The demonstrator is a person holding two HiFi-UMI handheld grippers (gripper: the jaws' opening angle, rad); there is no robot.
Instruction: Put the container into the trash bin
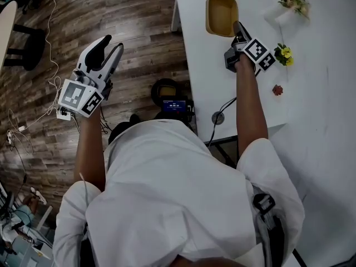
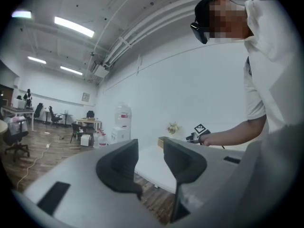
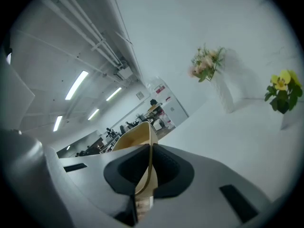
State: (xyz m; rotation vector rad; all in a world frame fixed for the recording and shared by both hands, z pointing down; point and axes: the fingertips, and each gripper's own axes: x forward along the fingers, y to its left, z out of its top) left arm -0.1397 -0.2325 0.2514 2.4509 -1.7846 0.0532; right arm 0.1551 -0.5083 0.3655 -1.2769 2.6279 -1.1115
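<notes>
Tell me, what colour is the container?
The container is yellowish tan; the head view shows it best.

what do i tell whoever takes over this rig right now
Right gripper: fingers shut on the rim of the tan container, at the white table's left edge.
Left gripper: open, empty, held over the wood floor left of the table.
Done: container grasped.
Left: lift it, carry it to the trash bin and drop it in. No bin shows clearly in these views, so find it first.
</notes>
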